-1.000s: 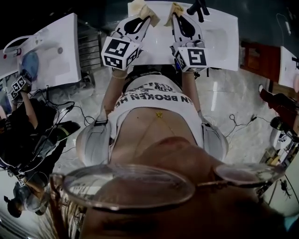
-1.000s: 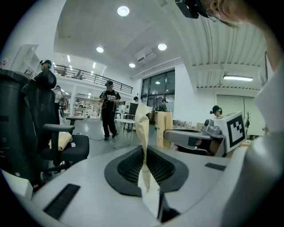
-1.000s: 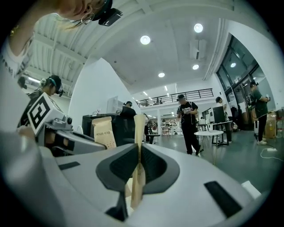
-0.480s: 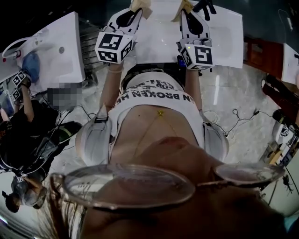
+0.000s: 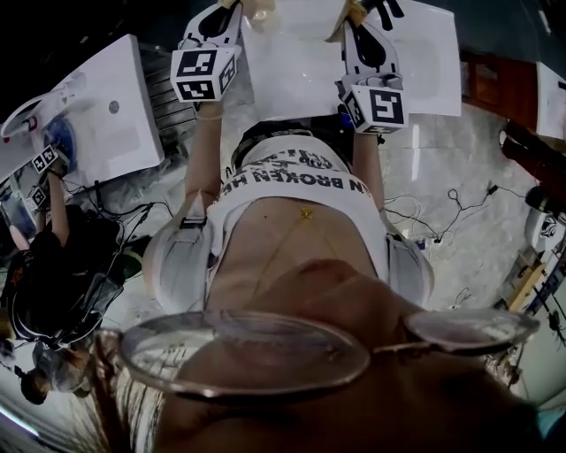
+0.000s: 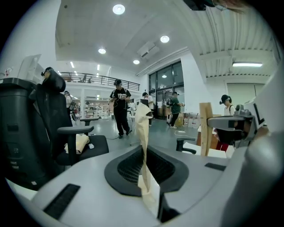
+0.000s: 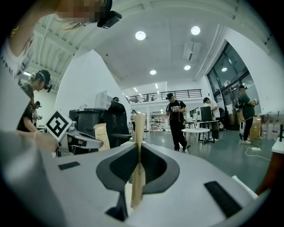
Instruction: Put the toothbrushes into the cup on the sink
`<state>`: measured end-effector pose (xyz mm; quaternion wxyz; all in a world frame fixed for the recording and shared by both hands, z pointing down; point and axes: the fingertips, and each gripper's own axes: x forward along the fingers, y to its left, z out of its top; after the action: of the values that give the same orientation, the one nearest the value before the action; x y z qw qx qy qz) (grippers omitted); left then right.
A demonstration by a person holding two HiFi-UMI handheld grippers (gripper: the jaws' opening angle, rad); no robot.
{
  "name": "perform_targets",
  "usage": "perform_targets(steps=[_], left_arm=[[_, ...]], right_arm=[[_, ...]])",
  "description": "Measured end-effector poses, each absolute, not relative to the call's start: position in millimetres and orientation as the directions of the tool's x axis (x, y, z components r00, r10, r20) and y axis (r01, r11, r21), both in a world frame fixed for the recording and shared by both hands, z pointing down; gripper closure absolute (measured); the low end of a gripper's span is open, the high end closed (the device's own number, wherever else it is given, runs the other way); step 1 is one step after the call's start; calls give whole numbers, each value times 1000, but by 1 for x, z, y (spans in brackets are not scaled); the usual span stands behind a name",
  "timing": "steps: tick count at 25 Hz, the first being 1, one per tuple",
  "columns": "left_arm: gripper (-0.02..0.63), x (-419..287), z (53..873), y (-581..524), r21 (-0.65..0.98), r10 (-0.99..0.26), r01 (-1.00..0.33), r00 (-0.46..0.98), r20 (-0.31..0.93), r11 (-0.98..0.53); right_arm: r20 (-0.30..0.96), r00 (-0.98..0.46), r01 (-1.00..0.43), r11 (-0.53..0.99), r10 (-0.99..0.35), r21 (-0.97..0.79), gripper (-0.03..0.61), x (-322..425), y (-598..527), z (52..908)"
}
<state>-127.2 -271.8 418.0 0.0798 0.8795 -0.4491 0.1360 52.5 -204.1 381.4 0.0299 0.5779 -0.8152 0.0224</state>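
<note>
**Surface.** A white sink top (image 5: 301,66) is seen at the upper edge of the head view, flat and pale. A black fitting (image 5: 386,9) stands at its far side, its kind not made out. A second white sink top (image 5: 106,115) is set well apart to the left. The floor (image 5: 451,168) between them is glossy and marbled, and cables (image 5: 433,232) are strewn over it.

**Tongs.** The left gripper (image 5: 249,7) and the right gripper (image 5: 354,12) are held side by side above the sink top. On each, the tan pads are pressed flat together, with nothing caught between them, as shown in the left gripper view (image 6: 143,128) and the right gripper view (image 7: 139,128).

**Task items.** Toothbrushes and cup: not made out in any view.

**Room.** A large open hall is shown, with round ceiling lights (image 6: 118,9), a railed mezzanine (image 7: 159,94) and tall windows (image 6: 166,82). A black office chair (image 6: 55,128) and a round white table (image 7: 195,130) are placed on a polished floor. Several people stand about, among them one in black (image 7: 176,117). Another person in black (image 5: 53,265) is seen beside the second sink top.
</note>
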Motion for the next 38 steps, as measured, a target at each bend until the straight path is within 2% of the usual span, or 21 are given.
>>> perform_targets(steps=[20,34,35,38], left_arm=[[581,-133,551,-326,36,-737,-851,475,481,-524],[580,-139,550,-322,54,-759,-868,461,460,-494],[572,-140,549,-321,57,-763,-870,459,456,-489],[486,-141,546,-319,67,-767,-874,458,450,-482]], right_arm=[[136,-236,-972,236,-962,-16,543,72,-213,401],[146,-216,-976,217,-965,-11,543,80,-215,402],[146,-216,-976,217,-965,-12,545,81,-215,403],[146,-217,-976,217,-965,-12,545,82,-216,404]])
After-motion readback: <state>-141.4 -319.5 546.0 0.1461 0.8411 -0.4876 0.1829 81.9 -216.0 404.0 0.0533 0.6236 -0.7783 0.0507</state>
